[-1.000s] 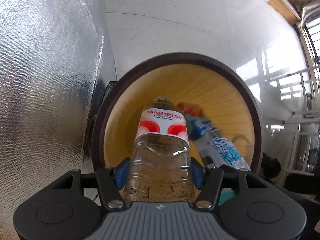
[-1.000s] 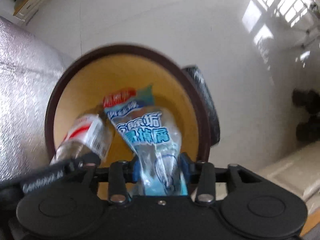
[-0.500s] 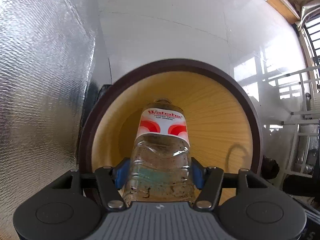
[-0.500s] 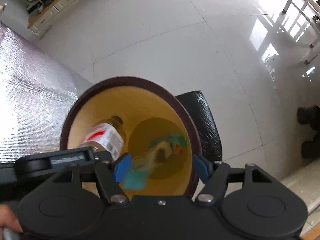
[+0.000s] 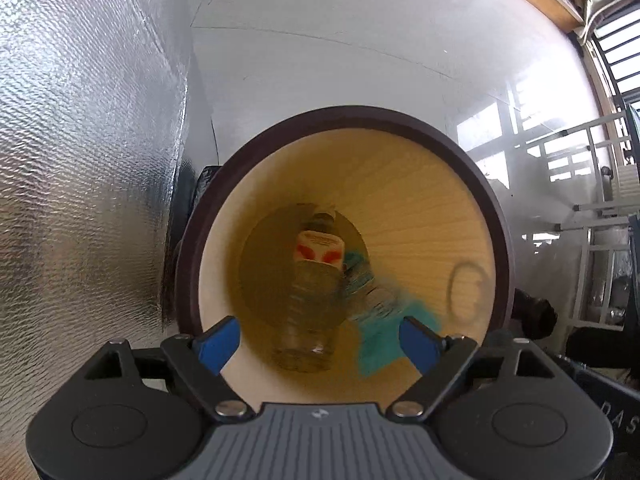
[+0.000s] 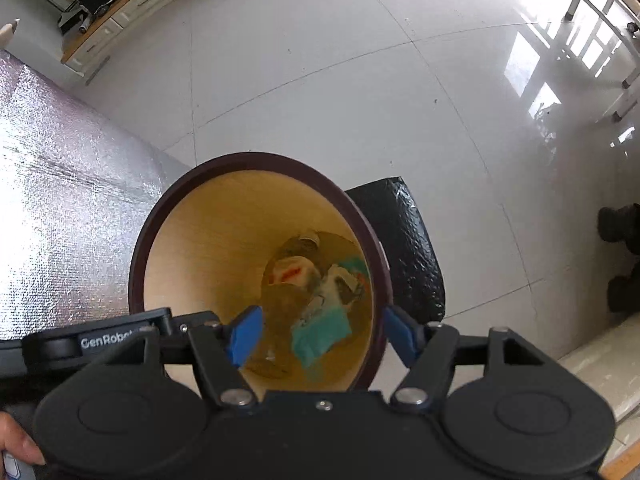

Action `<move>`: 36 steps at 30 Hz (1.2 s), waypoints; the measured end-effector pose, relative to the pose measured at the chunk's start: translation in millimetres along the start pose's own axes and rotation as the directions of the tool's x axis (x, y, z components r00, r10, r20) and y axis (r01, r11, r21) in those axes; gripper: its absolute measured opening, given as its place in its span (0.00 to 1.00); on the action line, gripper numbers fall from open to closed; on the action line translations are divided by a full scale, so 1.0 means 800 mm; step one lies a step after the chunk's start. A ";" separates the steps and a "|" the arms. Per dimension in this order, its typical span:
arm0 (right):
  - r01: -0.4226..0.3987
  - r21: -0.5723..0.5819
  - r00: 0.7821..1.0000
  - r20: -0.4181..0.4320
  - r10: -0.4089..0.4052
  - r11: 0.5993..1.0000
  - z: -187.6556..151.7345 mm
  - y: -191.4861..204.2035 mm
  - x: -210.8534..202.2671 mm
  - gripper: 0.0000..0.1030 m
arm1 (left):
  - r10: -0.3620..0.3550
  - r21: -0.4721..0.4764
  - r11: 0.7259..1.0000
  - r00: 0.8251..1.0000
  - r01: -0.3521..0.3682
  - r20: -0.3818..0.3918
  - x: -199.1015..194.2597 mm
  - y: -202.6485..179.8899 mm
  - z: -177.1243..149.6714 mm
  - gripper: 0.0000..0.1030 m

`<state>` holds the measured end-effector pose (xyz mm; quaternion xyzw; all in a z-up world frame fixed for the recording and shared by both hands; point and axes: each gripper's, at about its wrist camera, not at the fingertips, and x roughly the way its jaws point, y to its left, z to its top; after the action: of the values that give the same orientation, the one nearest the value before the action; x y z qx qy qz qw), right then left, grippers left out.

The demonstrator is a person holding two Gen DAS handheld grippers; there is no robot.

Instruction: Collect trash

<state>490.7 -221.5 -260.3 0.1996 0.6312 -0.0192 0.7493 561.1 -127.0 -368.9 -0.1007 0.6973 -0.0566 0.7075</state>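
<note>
A round bin with a dark brown rim (image 5: 360,114) and a yellow wood-grain inside fills both views. At its bottom lie a clear plastic bottle (image 5: 316,280) with a red and white label and a blue-green plastic wrapper (image 5: 380,320). My left gripper (image 5: 320,336) hangs over the bin's mouth, pointing down; its jaws are opening and the blue pads touch nothing. The right wrist view shows the same bottle (image 6: 288,284) and wrapper (image 6: 324,332) far below my right gripper (image 6: 322,330), which stands open and empty. The left gripper's housing (image 6: 104,340) shows at the left.
A silver foil mat (image 5: 80,160) lies left of the bin. A black textured bag (image 6: 404,248) sits against the bin's right side. White floor tiles spread beyond, with a metal rack (image 5: 592,200), dark shoes (image 6: 620,224) and a low cabinet (image 6: 120,8). A hand (image 6: 16,440) shows at lower left.
The left gripper let go of the bottle, which dropped to the bin's bottom. The right gripper released the wrapper, which fell in too, and drew up and back from the bin.
</note>
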 end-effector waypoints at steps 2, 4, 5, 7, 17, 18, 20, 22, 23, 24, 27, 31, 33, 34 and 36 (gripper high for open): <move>-0.005 -0.003 1.000 0.001 0.005 1.000 -0.002 -0.001 -0.001 0.67 | 0.006 0.009 1.000 1.000 -0.006 0.004 -0.004 0.002 -0.004 0.84; -0.013 -0.002 1.000 0.006 0.013 1.000 -0.003 -0.002 -0.001 0.67 | 0.009 0.012 1.000 1.000 -0.010 0.007 -0.009 0.005 -0.006 0.85; -0.018 -0.001 1.000 0.009 0.018 1.000 -0.004 -0.002 -0.003 0.67 | 0.012 0.013 1.000 1.000 -0.012 0.009 -0.013 0.005 -0.007 0.85; -0.023 -0.003 1.000 0.015 0.023 1.000 -0.005 -0.003 -0.006 0.68 | 0.020 0.017 1.000 1.000 -0.020 0.013 -0.020 0.006 -0.009 0.86; -0.007 -0.061 0.997 0.070 0.011 0.998 -0.016 -0.001 -0.035 0.78 | 0.052 0.075 0.995 0.995 -0.059 0.084 -0.074 0.011 -0.024 0.99; -0.001 -0.068 0.997 0.078 0.006 0.998 -0.017 0.000 -0.038 0.79 | 0.054 0.077 0.995 0.994 -0.061 0.094 -0.081 0.014 -0.026 1.00; 0.014 -0.082 0.995 0.096 -0.006 0.997 -0.022 0.002 -0.047 0.83 | 0.056 0.083 0.994 0.992 -0.065 0.112 -0.093 0.018 -0.030 1.00; 0.023 -0.094 0.994 0.111 -0.013 0.995 -0.028 0.004 -0.055 0.85 | 0.057 0.089 0.994 0.990 -0.069 0.129 -0.104 0.020 -0.036 1.00; 0.028 -0.098 0.993 0.119 -0.016 0.995 -0.030 0.005 -0.060 0.89 | 0.057 0.089 0.994 0.989 -0.070 0.139 -0.110 0.022 -0.040 1.00; 0.031 -0.102 0.992 0.126 -0.018 0.994 -0.034 0.005 -0.064 0.91 | 0.059 0.088 0.993 0.988 -0.072 0.146 -0.114 0.023 -0.044 1.00; 0.048 -0.114 0.987 0.158 -0.029 0.992 -0.045 0.005 -0.080 1.00 | 0.055 0.093 0.993 0.983 -0.072 0.174 -0.126 0.026 -0.061 1.00; 0.053 -0.145 0.981 0.192 -0.025 0.988 -0.064 0.007 -0.100 1.00 | 0.036 0.093 0.994 0.975 -0.057 0.218 -0.149 0.033 -0.087 1.00; 0.060 -0.154 0.977 0.212 -0.026 0.986 -0.073 0.007 -0.109 1.00 | 0.029 0.091 0.994 0.970 -0.052 0.240 -0.160 0.033 -0.101 1.00; 0.061 -0.160 0.974 0.226 -0.024 0.985 -0.078 0.008 -0.115 1.00 | 0.027 0.090 0.995 0.968 -0.051 0.250 -0.166 0.034 -0.108 1.00; 0.063 -0.168 0.969 0.247 -0.020 0.984 -0.087 0.009 -0.124 1.00 | 0.022 0.091 0.995 0.961 -0.049 0.274 -0.178 0.037 -0.122 1.00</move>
<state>407.5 -214.7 -171.9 0.1157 0.5376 -0.0039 0.8352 459.2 -73.0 -237.3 -0.0606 0.5913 -0.0634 0.8017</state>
